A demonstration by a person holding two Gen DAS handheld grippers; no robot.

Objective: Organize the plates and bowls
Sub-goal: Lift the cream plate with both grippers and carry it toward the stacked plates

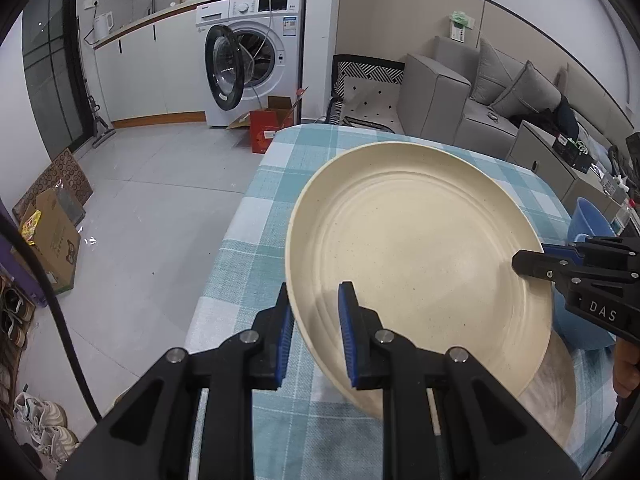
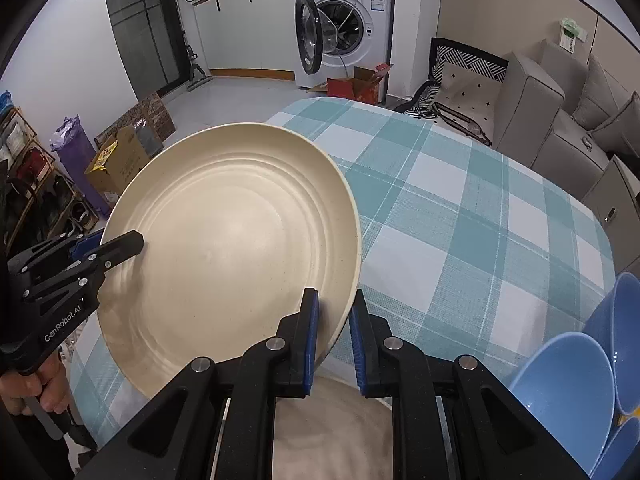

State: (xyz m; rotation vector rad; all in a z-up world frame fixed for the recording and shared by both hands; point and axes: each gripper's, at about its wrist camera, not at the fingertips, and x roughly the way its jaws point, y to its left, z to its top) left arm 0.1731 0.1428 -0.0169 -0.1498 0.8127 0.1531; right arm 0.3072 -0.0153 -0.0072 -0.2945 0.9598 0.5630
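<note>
A large cream plate (image 1: 420, 248) (image 2: 232, 248) hangs tilted above the checked tablecloth, held by both grippers at opposite rims. My left gripper (image 1: 316, 292) is shut on the plate's near-left rim, one blue pad inside and one outside. It shows from the side in the right wrist view (image 2: 132, 240). My right gripper (image 2: 334, 300) is shut on the plate's right rim, and the left wrist view shows its tip on that rim (image 1: 528, 262). A second cream plate (image 2: 332, 432) (image 1: 556, 380) lies on the table under the lifted one, partly hidden. Blue bowls (image 2: 560, 392) (image 1: 592, 216) sit at the right.
The table (image 2: 460, 220) with its teal and white cloth stretches away ahead. Beyond its far edge stand a washing machine (image 1: 256, 60) with its door open, a red box (image 1: 272, 128) and a grey sofa (image 1: 480, 96). Cardboard boxes and shoes line the floor at left.
</note>
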